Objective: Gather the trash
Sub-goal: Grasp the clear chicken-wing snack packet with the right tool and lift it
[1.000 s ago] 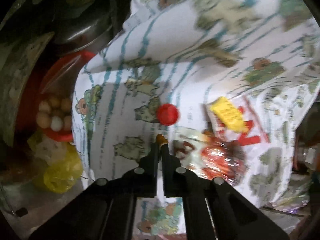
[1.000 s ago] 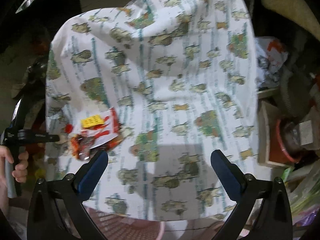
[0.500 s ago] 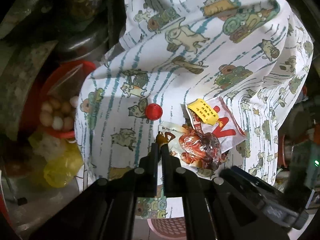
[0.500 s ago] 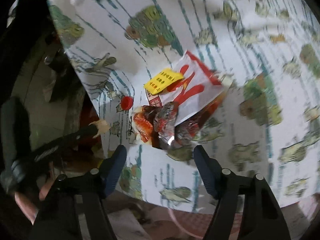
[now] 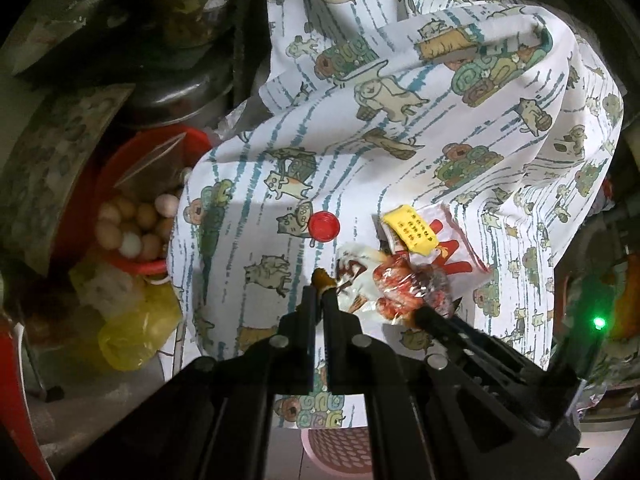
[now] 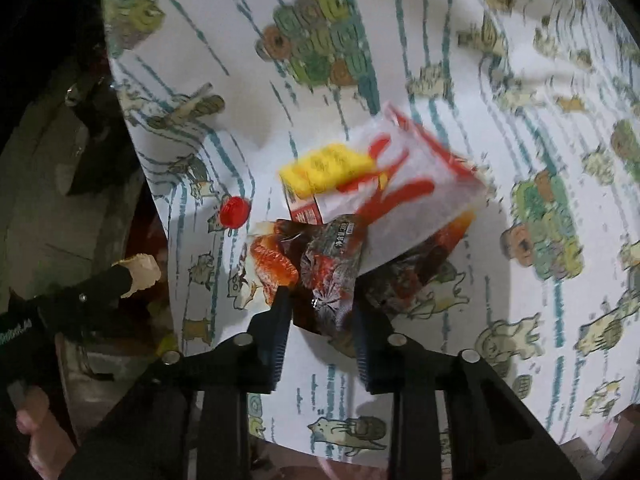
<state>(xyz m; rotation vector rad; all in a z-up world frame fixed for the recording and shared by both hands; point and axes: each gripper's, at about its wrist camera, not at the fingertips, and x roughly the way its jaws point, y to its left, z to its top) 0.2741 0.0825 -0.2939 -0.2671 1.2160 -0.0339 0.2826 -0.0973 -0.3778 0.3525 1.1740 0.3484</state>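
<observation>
Right wrist view — right claw [image 6: 322, 312] angled down, closing around crumpled wrapper [image 6: 328, 276]; left claw [image 5: 320, 292] pressed together

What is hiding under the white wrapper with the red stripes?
Under the white wrapper a crumpled dark red wrapper pokes out, lying on the cartoon tablecloth. A yellow packet lies on top. Anything else underneath is covered.
</observation>
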